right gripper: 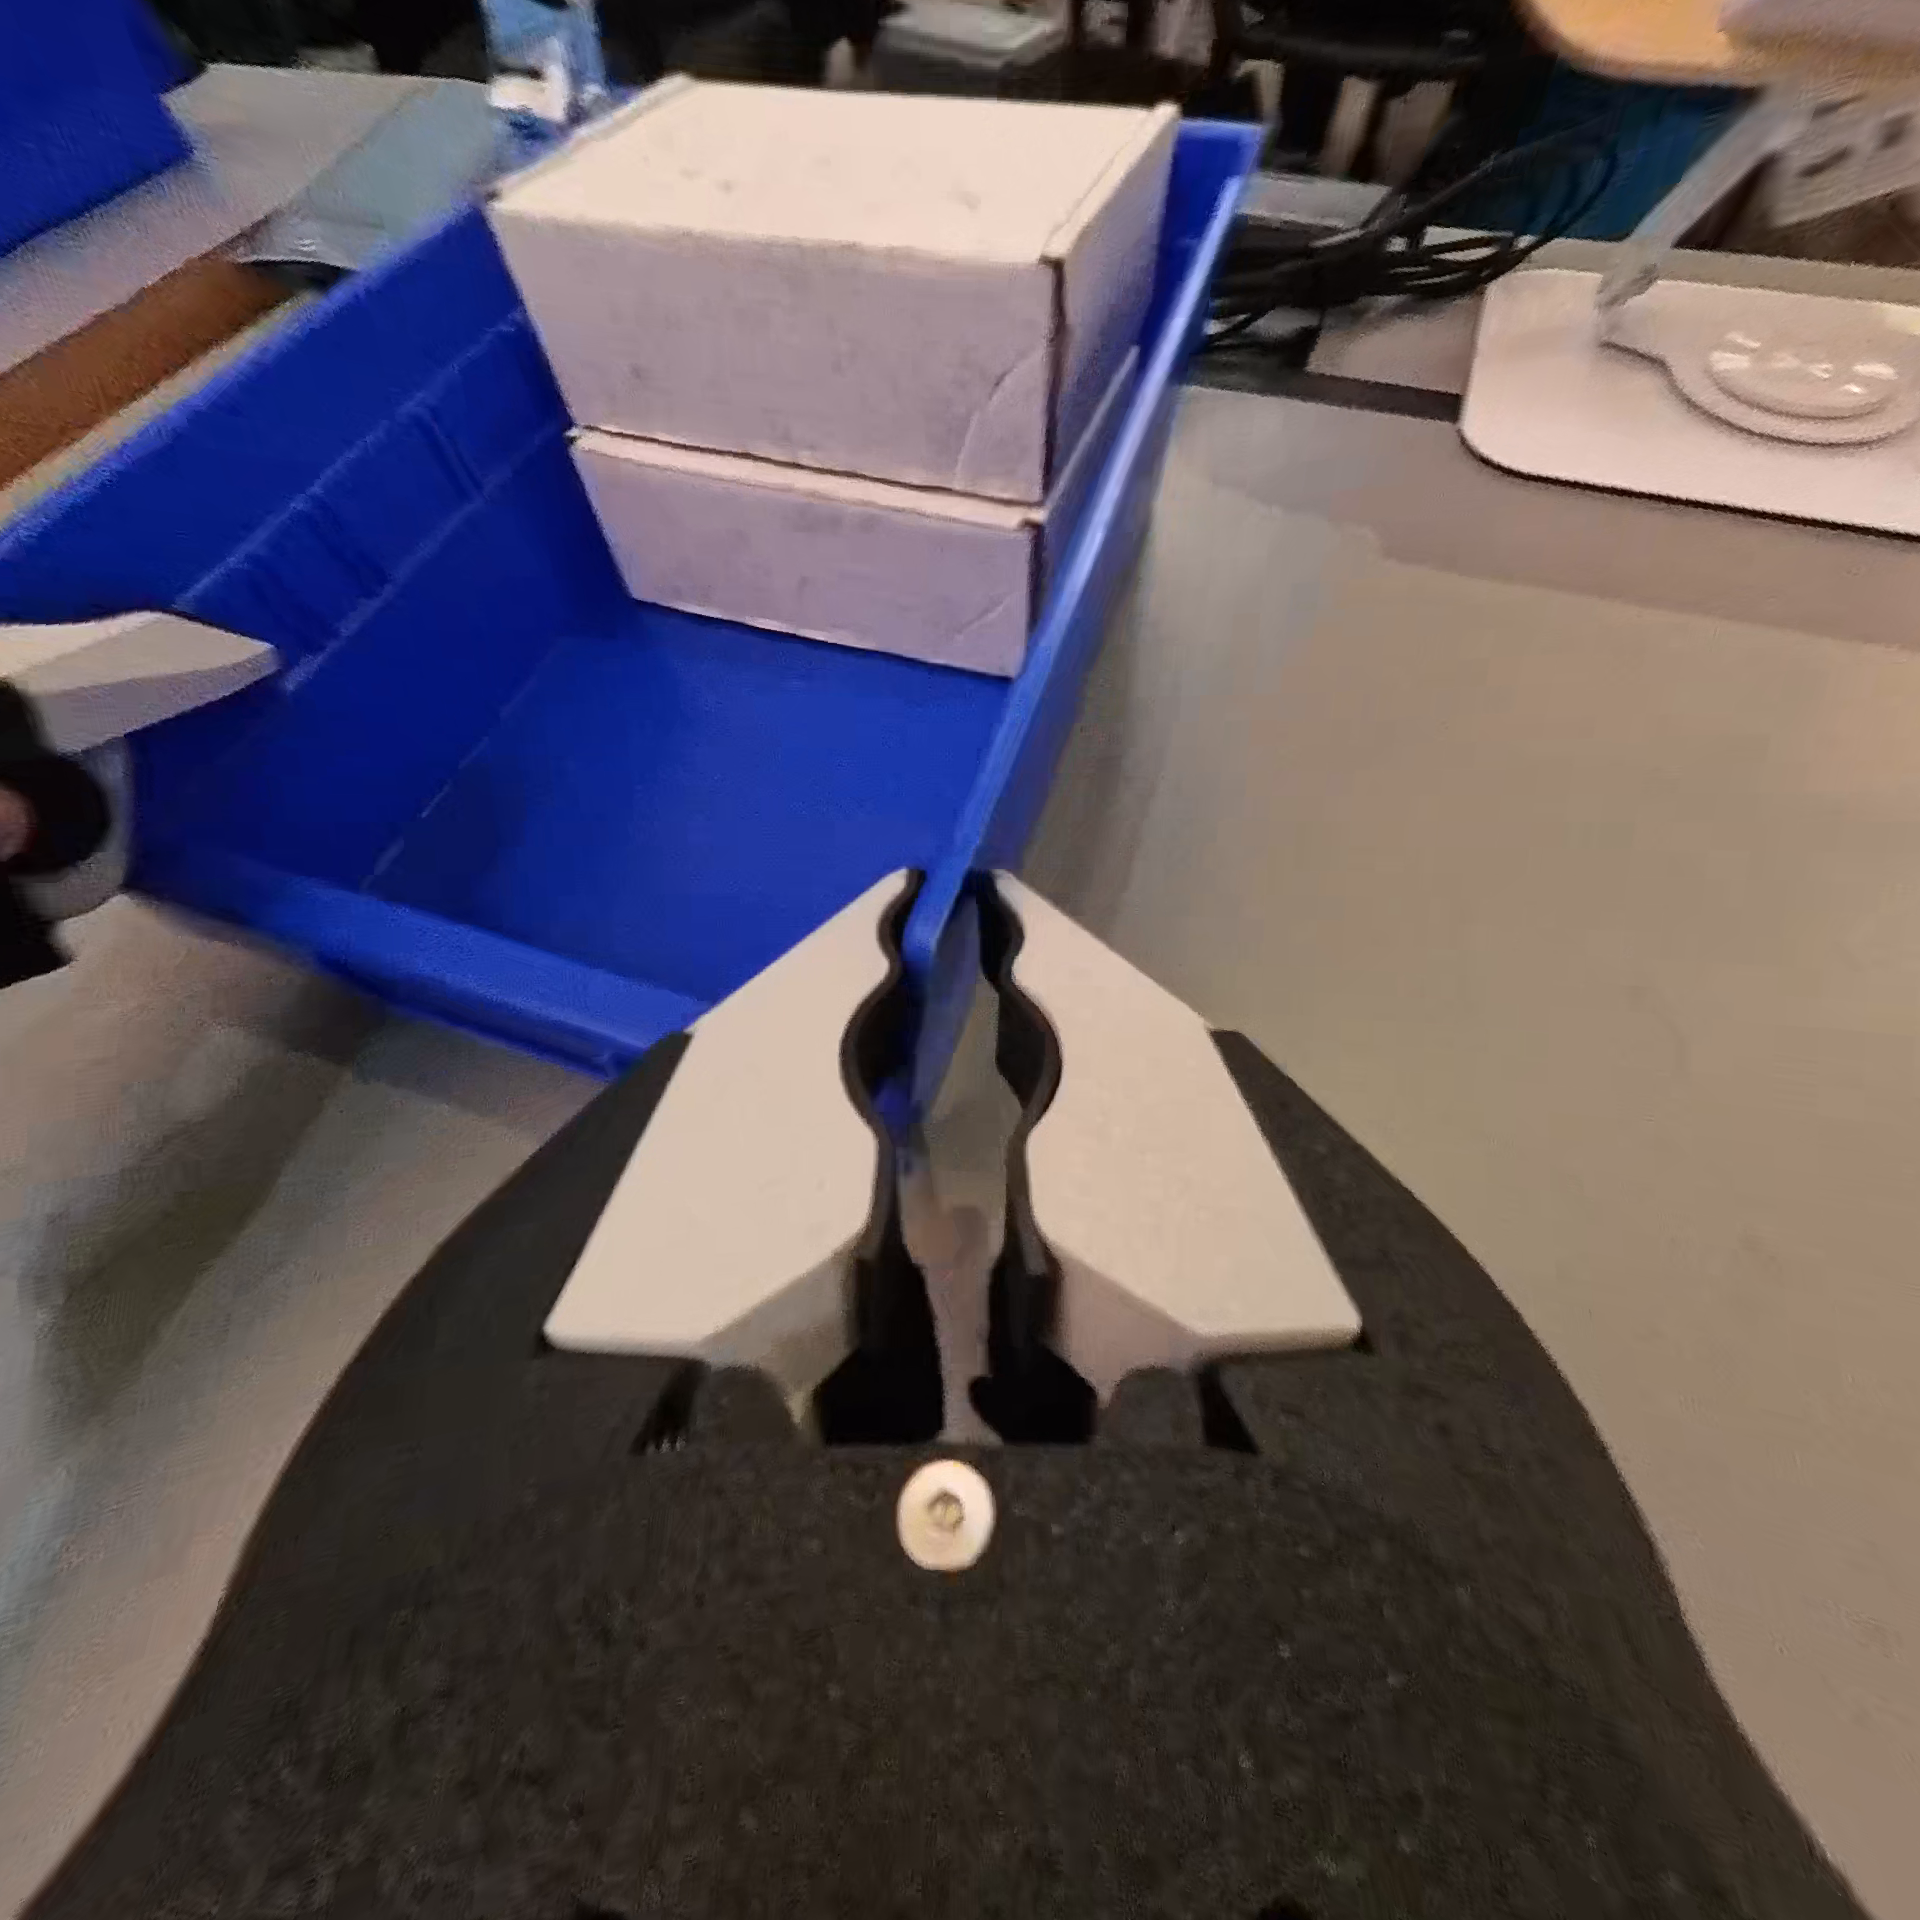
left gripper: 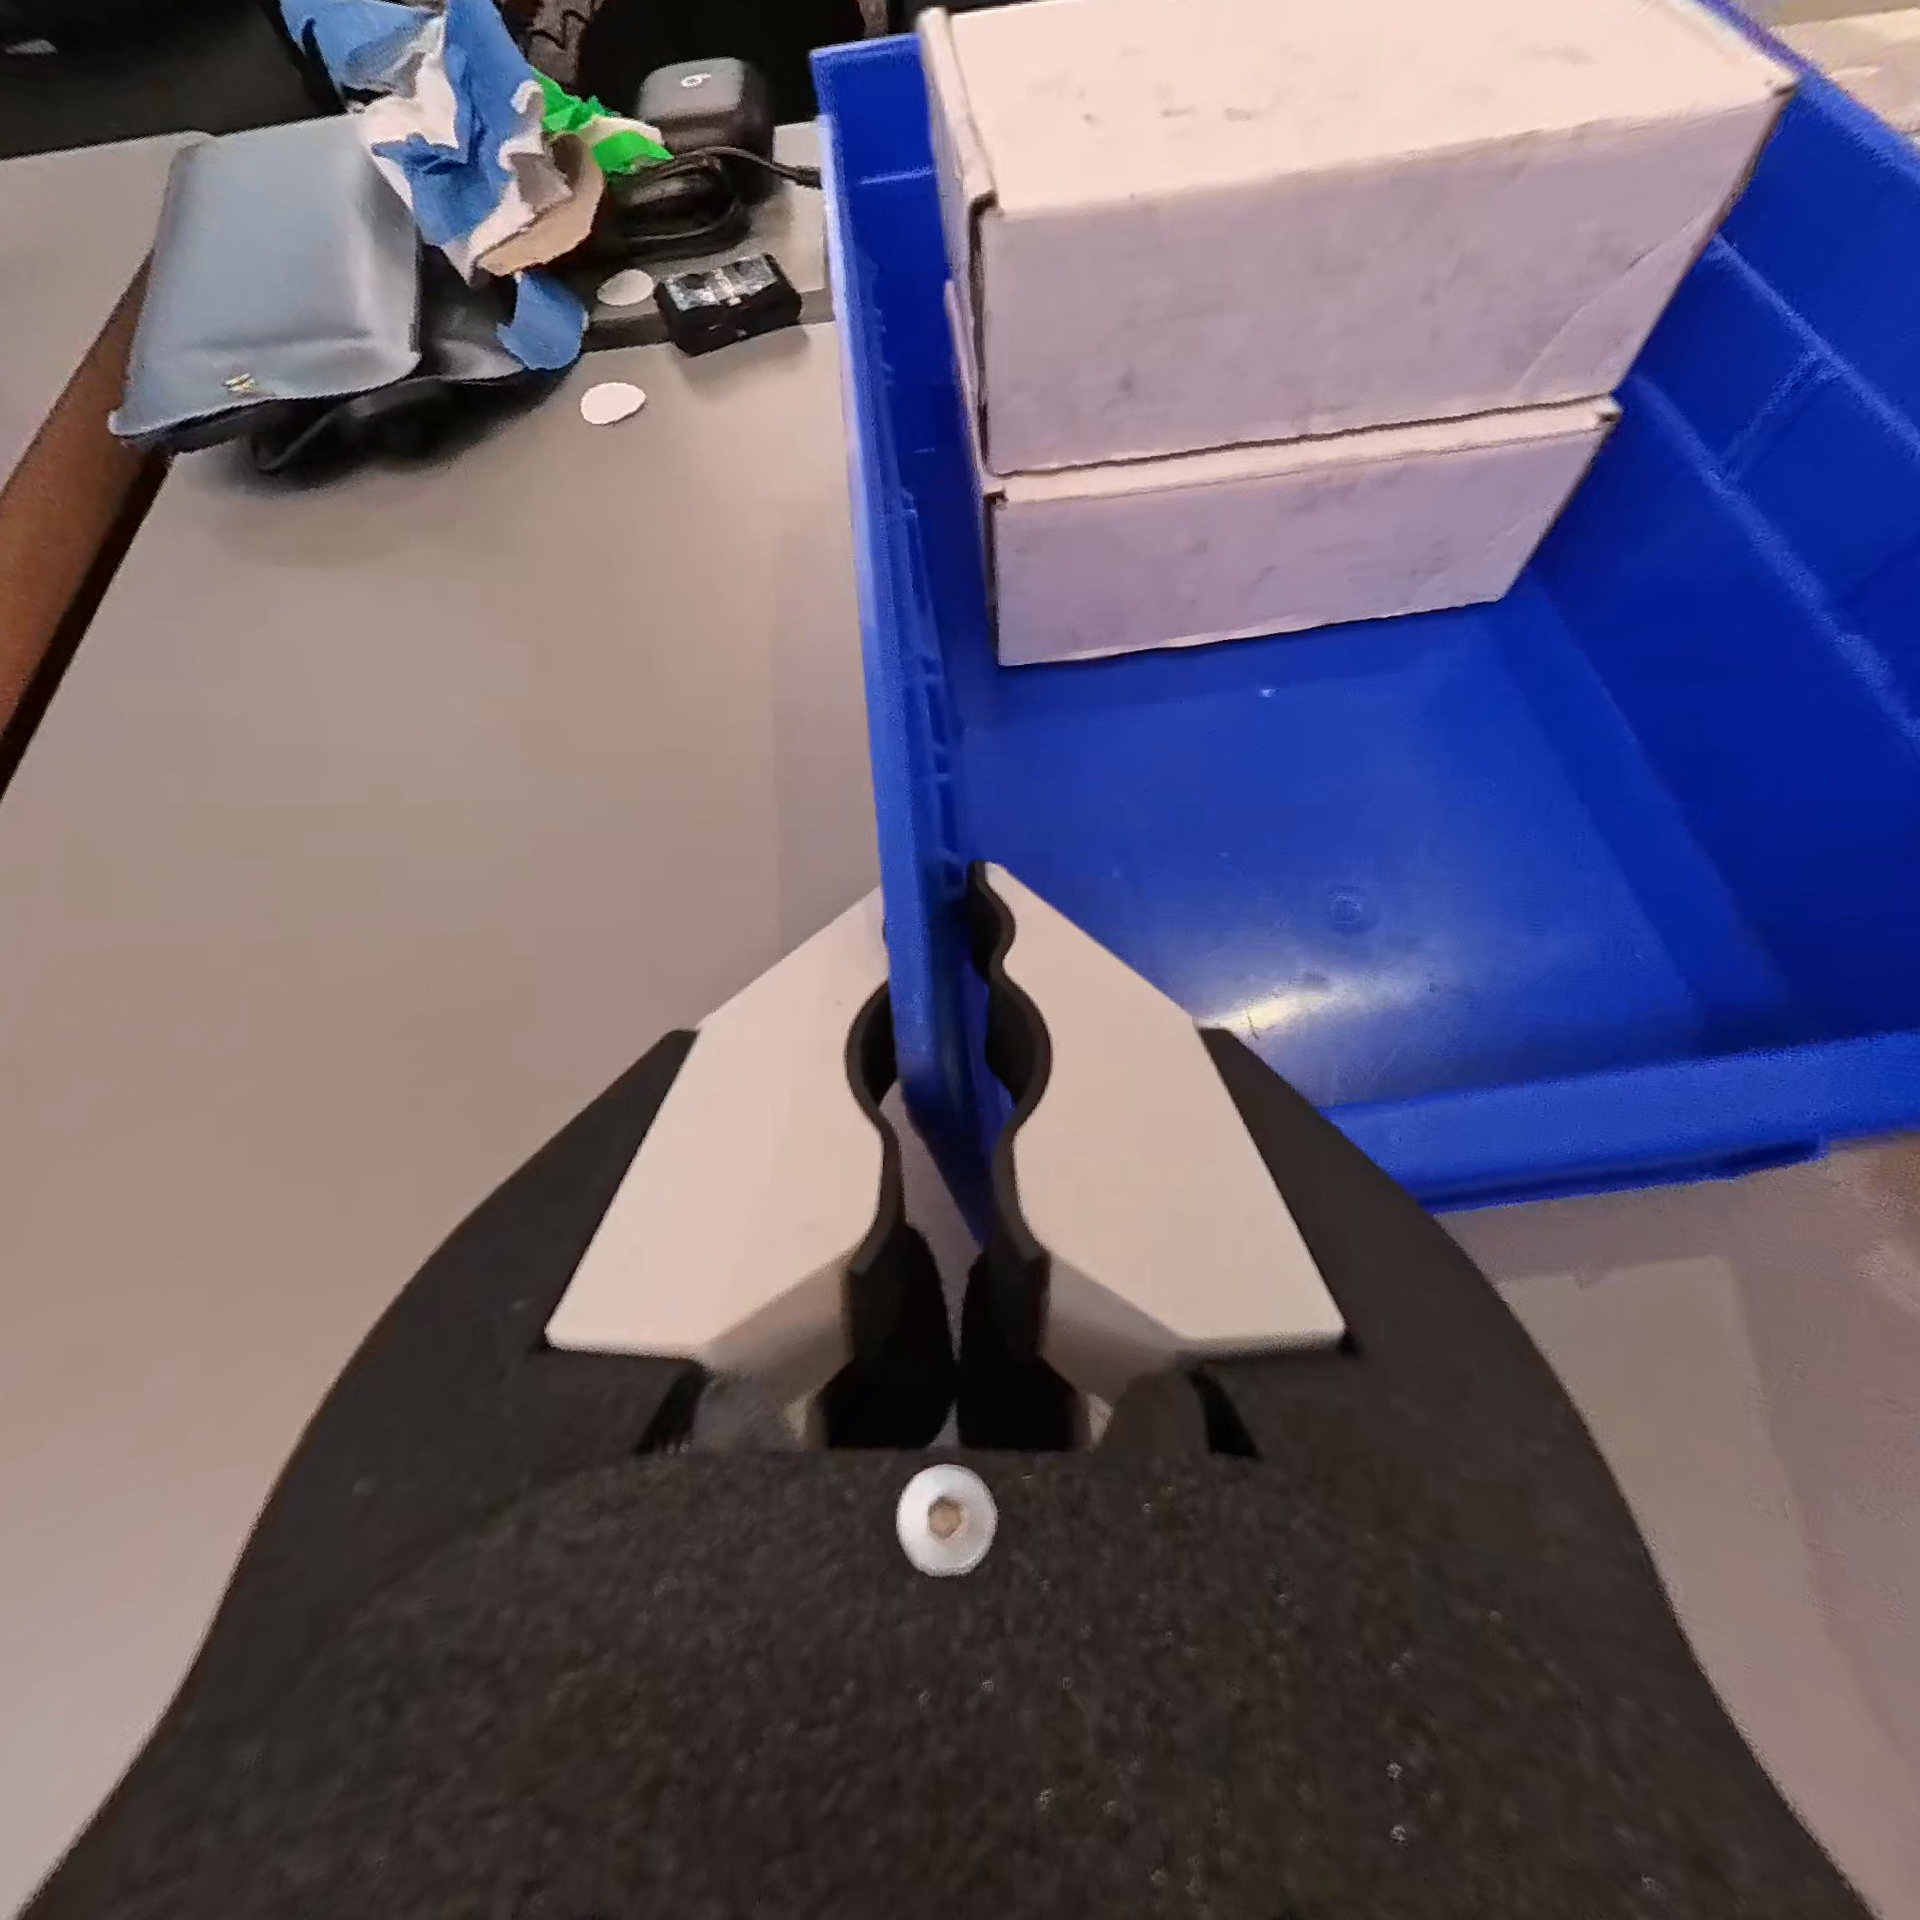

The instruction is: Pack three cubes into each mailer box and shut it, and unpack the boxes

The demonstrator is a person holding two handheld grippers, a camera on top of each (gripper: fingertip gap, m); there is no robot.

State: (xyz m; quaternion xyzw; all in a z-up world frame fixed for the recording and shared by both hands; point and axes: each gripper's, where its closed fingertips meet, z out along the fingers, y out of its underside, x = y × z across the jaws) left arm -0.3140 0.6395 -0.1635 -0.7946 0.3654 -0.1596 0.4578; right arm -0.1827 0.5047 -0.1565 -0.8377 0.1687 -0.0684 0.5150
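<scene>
A blue plastic bin point(left gripper: 1455, 831) stands on the grey table. Two shut white mailer boxes are stacked at its far end, the upper box point(left gripper: 1340, 218) on the lower box point(left gripper: 1278, 540). My left gripper point(left gripper: 935, 894) is shut on the bin's left wall near the front corner. In the right wrist view the bin point(right gripper: 644, 790) holds the same upper box point(right gripper: 821, 281) and lower box point(right gripper: 821, 551). My right gripper point(right gripper: 945, 883) is shut on the bin's right wall. The left gripper's finger point(right gripper: 135, 665) shows at the bin's left wall. No cubes are in view.
Behind the bin on the left lie a blue-grey pouch point(left gripper: 281, 301), crumpled blue and green tape point(left gripper: 488, 156), black cables and a small black device point(left gripper: 727, 296). On the right stand a white flat base point(right gripper: 1704, 405) and black cables point(right gripper: 1392, 260). Another blue bin's corner point(right gripper: 73, 104) shows far left. The gap from one gripper's tips to the other's is roughly 20 cm. To the small black device point(left gripper: 727, 296): left tips about 30 cm, right tips about 40 cm.
</scene>
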